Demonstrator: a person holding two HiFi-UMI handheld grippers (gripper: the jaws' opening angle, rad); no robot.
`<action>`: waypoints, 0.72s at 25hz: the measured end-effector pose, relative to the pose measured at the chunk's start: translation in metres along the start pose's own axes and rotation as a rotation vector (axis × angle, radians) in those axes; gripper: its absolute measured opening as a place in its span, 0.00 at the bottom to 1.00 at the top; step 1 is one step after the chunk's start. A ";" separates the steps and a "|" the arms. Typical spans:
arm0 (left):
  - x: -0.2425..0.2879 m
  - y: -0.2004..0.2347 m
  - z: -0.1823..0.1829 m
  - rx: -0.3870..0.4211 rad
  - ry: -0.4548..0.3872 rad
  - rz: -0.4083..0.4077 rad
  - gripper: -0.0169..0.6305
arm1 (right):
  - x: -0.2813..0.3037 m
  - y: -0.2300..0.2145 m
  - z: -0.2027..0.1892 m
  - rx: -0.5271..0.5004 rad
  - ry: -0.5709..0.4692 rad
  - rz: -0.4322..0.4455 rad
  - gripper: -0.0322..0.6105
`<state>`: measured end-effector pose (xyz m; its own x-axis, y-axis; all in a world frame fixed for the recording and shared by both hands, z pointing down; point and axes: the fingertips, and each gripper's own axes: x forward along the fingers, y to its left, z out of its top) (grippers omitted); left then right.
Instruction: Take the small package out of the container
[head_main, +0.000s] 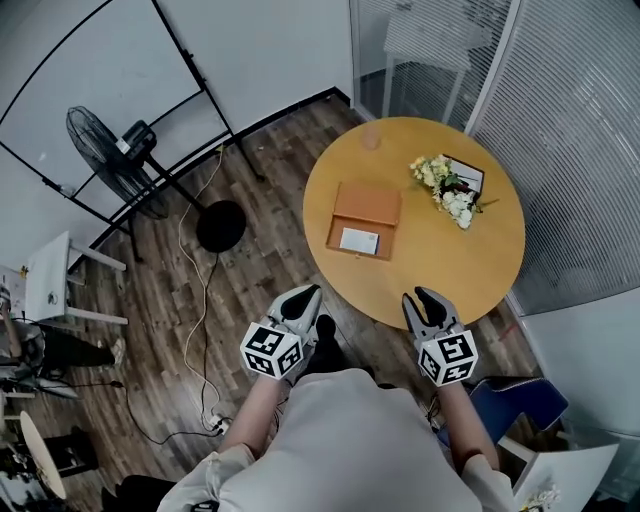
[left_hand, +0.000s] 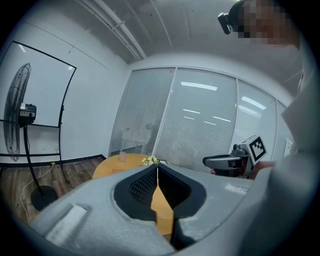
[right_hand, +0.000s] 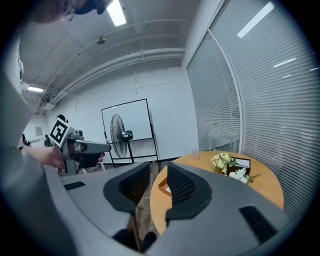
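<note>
Left tongs (head_main: 306, 295) were closed, empty; my right tongs (head_main: 424, 298) stood parted, empty. Both hung near the tabletop (head_main: 470, 270) edge; small package (head_main: 359, 240) lay in the container (head_main: 367, 205).

**Both claws held out ahead, neither gripping anything**

The person holds one claw in each hand. The left forearm (head_main: 252, 408) and right forearm (head_main: 458, 425) reach forward from the torso, side by side and well apart. The left claw (head_main: 308, 296) points forward and slightly down, its jaws closed tip to tip with nothing between them. The right claw (head_main: 424, 298) points the same way, about level with the left. Its jaws stand parted with a clear gap and are empty. Each claw carries a marker cube (head_main: 272, 350) at its rear, just ahead of the hand.
</note>
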<state>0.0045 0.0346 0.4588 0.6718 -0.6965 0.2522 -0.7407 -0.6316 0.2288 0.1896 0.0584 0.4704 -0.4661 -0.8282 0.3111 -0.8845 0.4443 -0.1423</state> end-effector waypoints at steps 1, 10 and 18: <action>0.007 0.008 0.003 0.003 0.003 -0.011 0.06 | 0.009 -0.002 0.002 0.002 0.003 -0.005 0.20; 0.071 0.074 0.029 0.020 0.053 -0.134 0.06 | 0.092 -0.017 0.029 0.018 0.036 -0.070 0.20; 0.117 0.130 0.036 -0.004 0.114 -0.239 0.06 | 0.153 -0.027 0.036 0.071 0.096 -0.128 0.20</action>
<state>-0.0132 -0.1418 0.4844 0.8239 -0.4844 0.2942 -0.5607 -0.7725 0.2981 0.1413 -0.0929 0.4884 -0.3481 -0.8387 0.4188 -0.9374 0.3090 -0.1604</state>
